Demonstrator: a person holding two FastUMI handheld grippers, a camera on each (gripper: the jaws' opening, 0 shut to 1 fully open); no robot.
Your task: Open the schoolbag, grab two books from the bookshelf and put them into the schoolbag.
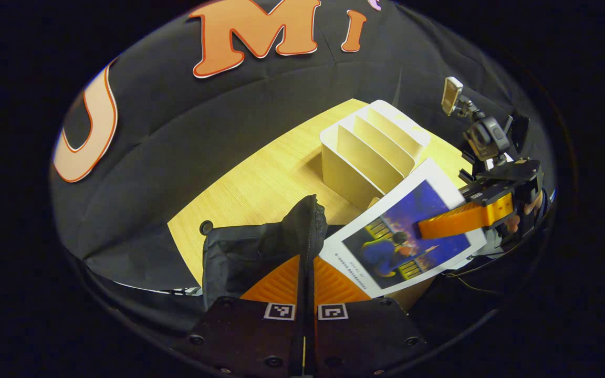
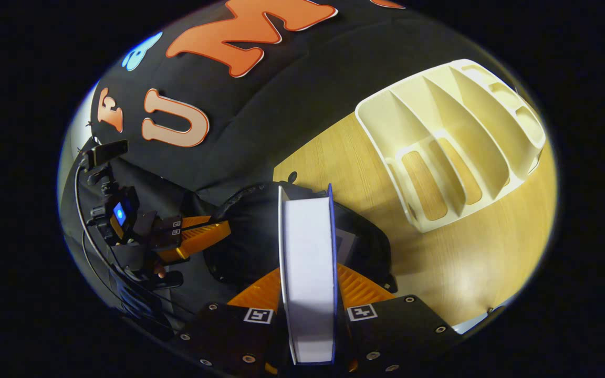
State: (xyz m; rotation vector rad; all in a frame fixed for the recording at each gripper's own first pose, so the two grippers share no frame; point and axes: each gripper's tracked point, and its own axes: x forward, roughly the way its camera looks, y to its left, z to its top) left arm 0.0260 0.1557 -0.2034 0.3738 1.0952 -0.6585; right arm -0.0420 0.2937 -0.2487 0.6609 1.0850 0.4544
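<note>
My left fingers (image 1: 306, 278) pinch schoolbag (image 1: 260, 252) rim, lower centre. Right fingers (image 2: 308, 286) clamp book (image 2: 308, 273) above bag mouth. Shelf (image 2: 455, 142) upper right, on worktop (image 2: 491, 252). Keep rim pulled wide, lower book edge-first, release once inside.

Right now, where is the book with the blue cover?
The book is clamped in the right gripper, held above the open black schoolbag, just in front of the white bookshelf on the wooden table.

Right claw (image 2: 310, 286) grips book (image 2: 308, 273) (edge-on) above schoolbag (image 2: 250, 236).
</note>
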